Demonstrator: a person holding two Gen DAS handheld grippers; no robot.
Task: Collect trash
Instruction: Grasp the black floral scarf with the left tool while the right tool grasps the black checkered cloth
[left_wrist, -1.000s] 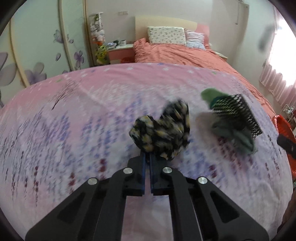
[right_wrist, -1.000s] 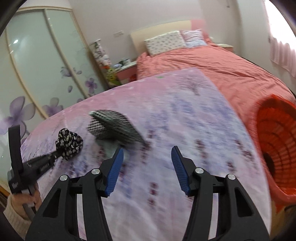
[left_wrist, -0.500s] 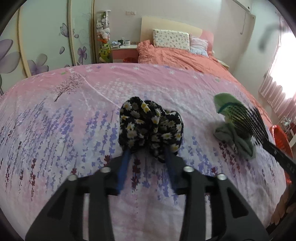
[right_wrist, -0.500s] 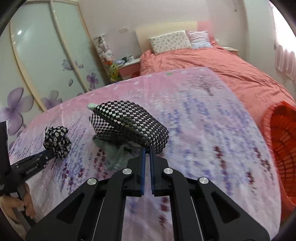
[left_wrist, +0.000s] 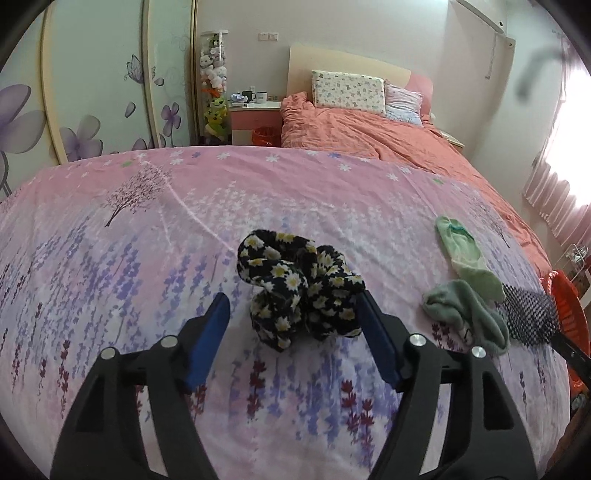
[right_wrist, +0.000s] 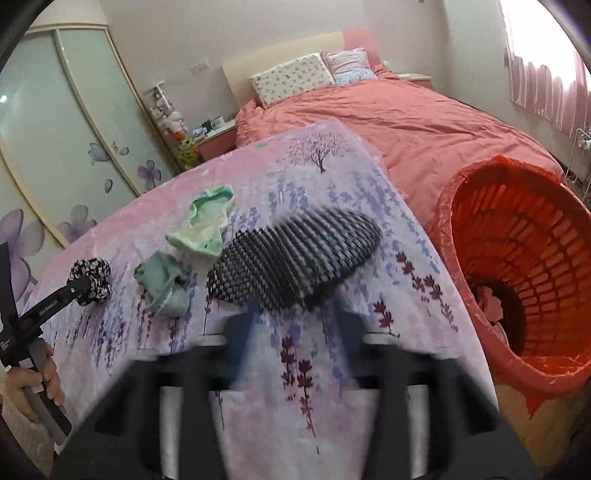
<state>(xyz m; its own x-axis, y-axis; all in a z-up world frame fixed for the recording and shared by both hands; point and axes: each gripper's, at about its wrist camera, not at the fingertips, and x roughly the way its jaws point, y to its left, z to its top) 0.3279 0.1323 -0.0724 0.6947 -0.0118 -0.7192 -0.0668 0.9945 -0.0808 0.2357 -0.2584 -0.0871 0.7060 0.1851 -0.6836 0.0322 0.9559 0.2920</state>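
Here, on the pink bedspread (left_wrist: 147, 258), a soft, light daisy-print sock bundle (left_wrist: 299, 291) is seen between the opening left tongs (left_wrist: 291, 325), unpressed. The checkered sock (right_wrist: 295, 254) lies released beyond the opening right tongs (right_wrist: 295, 332); either is best pinched mid-fold.
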